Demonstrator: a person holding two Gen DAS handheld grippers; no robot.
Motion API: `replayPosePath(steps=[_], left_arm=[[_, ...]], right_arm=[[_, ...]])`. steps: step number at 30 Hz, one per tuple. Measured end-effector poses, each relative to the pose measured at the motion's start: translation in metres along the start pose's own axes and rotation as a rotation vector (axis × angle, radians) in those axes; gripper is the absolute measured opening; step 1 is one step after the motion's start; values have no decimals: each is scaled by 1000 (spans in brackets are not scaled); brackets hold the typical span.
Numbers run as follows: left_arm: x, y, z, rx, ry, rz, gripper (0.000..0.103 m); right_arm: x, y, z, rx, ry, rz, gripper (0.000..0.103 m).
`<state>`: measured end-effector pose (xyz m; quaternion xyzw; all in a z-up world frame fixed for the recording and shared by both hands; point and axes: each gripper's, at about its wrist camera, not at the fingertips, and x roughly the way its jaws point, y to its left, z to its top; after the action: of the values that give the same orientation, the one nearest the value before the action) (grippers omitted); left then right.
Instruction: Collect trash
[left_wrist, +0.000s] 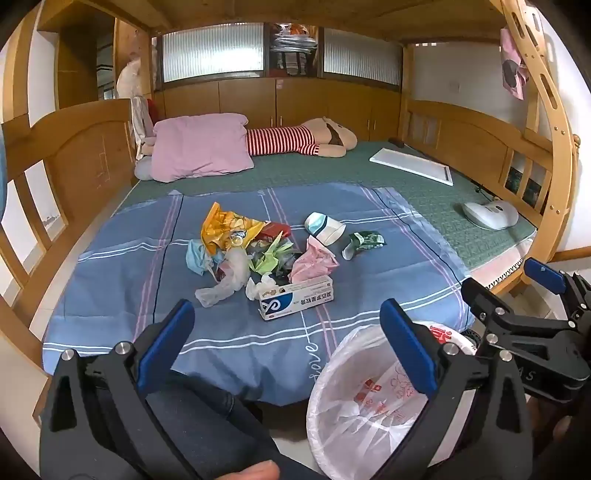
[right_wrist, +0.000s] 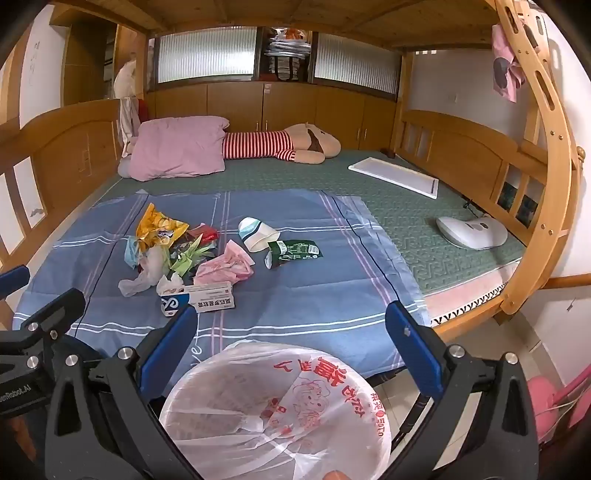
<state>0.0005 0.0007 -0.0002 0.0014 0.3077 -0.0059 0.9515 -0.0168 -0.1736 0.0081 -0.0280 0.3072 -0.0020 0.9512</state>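
Both of my hand-held grippers, left (left_wrist: 286, 343) and right (right_wrist: 291, 341), hang with jaws apart and empty above the bin (right_wrist: 275, 410), whose thin printed liner looks slack. I'd take the stiff carton (left_wrist: 295, 297) first, pinching across its narrow sides. Beyond it on the blue sheet (left_wrist: 369, 280) lies the trash (left_wrist: 255, 251): crinkly wrappers, limp film, probably tissue, and a cup (left_wrist: 325, 227).

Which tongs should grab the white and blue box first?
Probably left. The left tongs open almost straight toward the box; from the right tongs it lies off to the left.
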Motion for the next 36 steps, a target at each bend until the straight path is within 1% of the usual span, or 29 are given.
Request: replayPosePath(steps=[9,13,17,36], left_arm=[[0,1,0,5,0,3,100],[0,0,0,9,0,3,100],[0,-1,0,10,-1,5,100],[1,6,-1,10,3,12,100]], right_arm=[[0,3,-1,8,7,12,100],[-1,-3,1,9,10,10,100],[4,-1,-4,10,9,6,100],[5,-1,-3,11,25,3,100]])
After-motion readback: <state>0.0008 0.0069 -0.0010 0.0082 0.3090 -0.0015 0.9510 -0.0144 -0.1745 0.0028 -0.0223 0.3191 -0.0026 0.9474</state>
